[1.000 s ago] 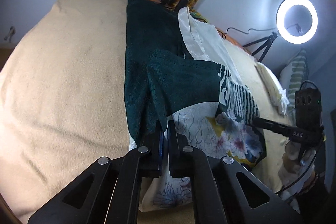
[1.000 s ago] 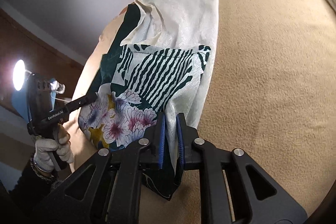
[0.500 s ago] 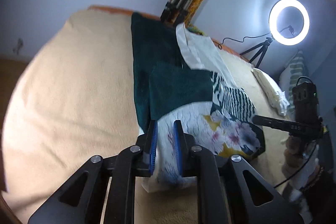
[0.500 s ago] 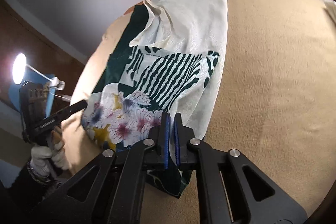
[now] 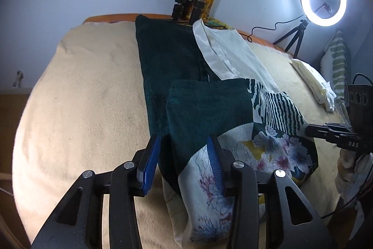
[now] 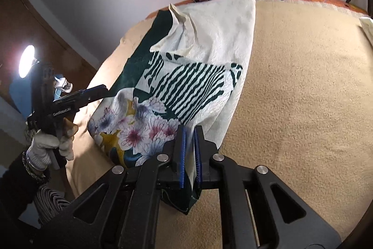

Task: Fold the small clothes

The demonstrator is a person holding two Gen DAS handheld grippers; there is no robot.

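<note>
The left claw (image 5: 184,160) is spread wide, with the near left corner of the garment (image 5: 209,123) lying loose between its fingers and not gripped. The right claw (image 6: 189,151) is nearly pressed together, pinching the garment's near right edge, a thin fold of cloth being seen between its blue pads. From both claws the garment runs straight away across the bed (image 6: 303,85), its long axis pointing at the far edge. Dark green cloth is seen on the left side, floral and striped print in the middle, and white cloth at the far end. The coming move is judged to carry the near end forward along that axis.
</note>
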